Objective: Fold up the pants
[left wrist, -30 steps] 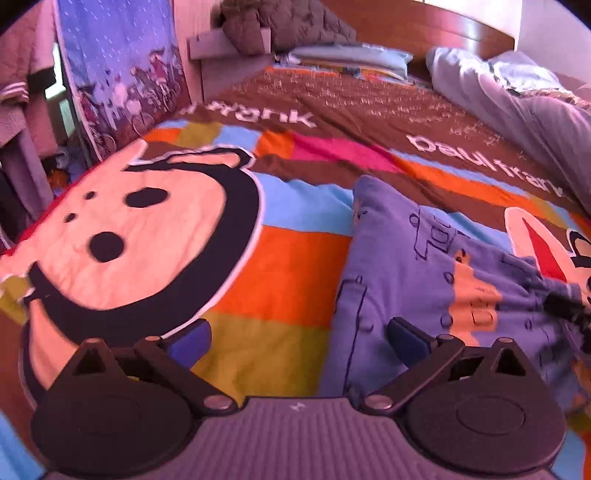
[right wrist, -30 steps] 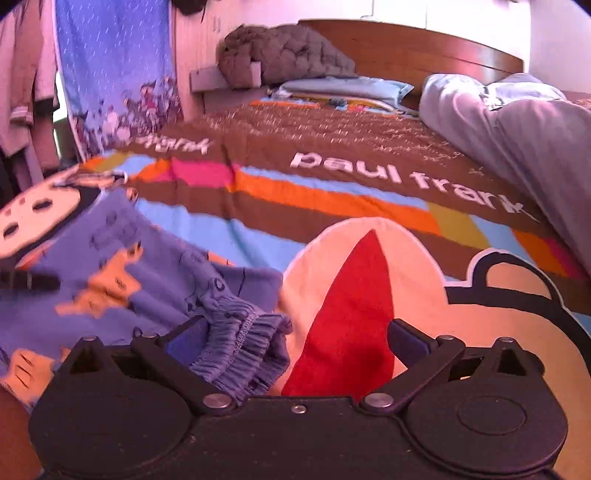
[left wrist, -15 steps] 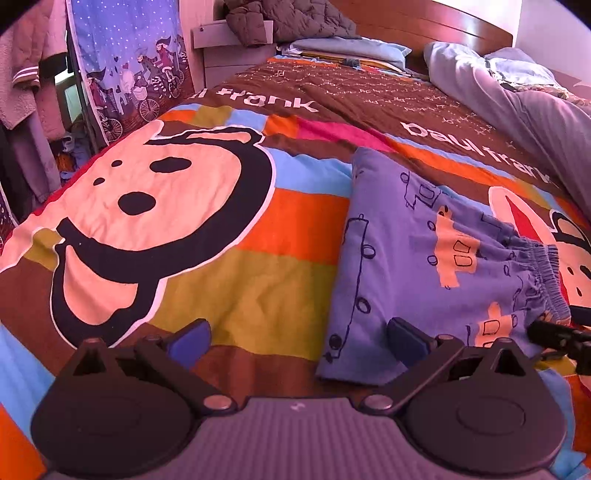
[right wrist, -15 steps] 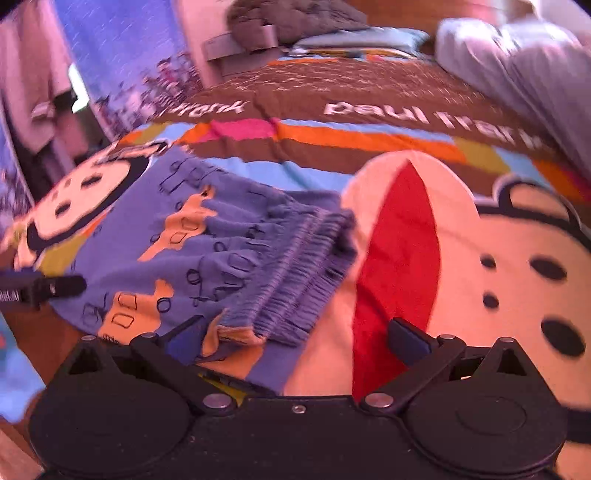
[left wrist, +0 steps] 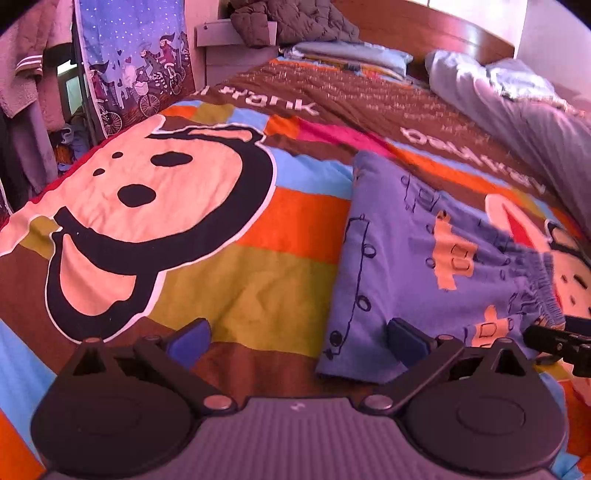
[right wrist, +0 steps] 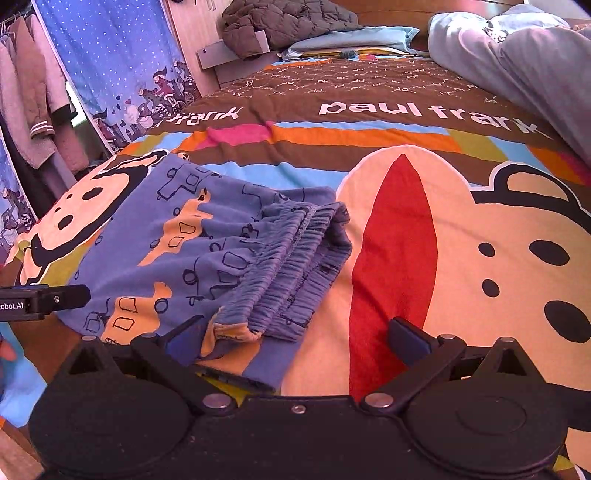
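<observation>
Blue pants [left wrist: 424, 258] with orange car prints lie folded flat on the bedspread, the elastic waistband [right wrist: 291, 258] bunched on the right side. They also show in the right wrist view [right wrist: 192, 243]. My left gripper [left wrist: 297, 338] is open and empty, above the bedspread just left of the pants' near left corner. My right gripper [right wrist: 295, 338] is open and empty, above the near end of the waistband. Each gripper's tip shows at the edge of the other's view.
The bed carries a bright cartoon-monkey bedspread [left wrist: 177, 206]. A grey rumpled duvet [right wrist: 517, 62] lies along the right side. Pillows and a dark quilted jacket [right wrist: 284, 22] sit at the headboard. A blue curtain [right wrist: 118, 77] and hanging clothes [right wrist: 29, 110] stand left of the bed.
Both grippers have pulled back and up from the pants, staying open. The pants now lie folded and still on the bed.
</observation>
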A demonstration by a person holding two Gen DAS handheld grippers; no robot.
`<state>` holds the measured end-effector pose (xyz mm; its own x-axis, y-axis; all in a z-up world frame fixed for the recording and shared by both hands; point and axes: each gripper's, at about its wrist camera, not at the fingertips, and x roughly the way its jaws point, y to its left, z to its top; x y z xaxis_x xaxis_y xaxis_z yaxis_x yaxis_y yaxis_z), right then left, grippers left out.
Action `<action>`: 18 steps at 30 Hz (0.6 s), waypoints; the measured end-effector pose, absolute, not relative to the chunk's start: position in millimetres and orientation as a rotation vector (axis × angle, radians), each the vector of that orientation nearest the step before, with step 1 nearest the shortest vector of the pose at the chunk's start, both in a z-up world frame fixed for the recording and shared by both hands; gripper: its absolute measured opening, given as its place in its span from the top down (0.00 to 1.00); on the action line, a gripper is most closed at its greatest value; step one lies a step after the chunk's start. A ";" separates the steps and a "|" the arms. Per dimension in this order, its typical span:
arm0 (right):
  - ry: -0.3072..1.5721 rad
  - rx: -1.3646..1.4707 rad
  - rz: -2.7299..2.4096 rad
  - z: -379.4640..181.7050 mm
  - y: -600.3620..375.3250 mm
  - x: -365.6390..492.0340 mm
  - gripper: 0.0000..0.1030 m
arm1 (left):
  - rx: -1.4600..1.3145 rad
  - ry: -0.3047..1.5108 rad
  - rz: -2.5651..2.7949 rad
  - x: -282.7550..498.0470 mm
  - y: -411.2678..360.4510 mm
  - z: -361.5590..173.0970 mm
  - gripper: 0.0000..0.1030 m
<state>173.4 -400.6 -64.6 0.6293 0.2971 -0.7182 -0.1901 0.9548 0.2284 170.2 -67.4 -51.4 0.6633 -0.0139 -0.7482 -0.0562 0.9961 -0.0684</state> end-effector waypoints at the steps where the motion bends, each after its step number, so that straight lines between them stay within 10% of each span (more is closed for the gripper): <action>1: 0.841 0.151 0.289 -61.9 -402.9 172.8 0.01 | -0.111 0.821 0.010 166.4 -64.1 -49.3 0.00; 11: 0.749 0.404 0.454 -55.7 -429.3 239.2 0.01 | -0.425 0.711 -0.225 167.5 -26.5 -54.4 0.01; 18: 0.753 0.265 0.464 -81.6 -419.2 268.6 0.28 | -0.434 0.769 -0.332 181.6 -33.9 -66.2 0.22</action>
<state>268.6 -419.2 -81.6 0.6357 0.4936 -0.5935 -0.3081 0.8672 0.3912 181.6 -33.9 -66.2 0.6745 -0.4397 -0.5931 0.1301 0.8615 -0.4907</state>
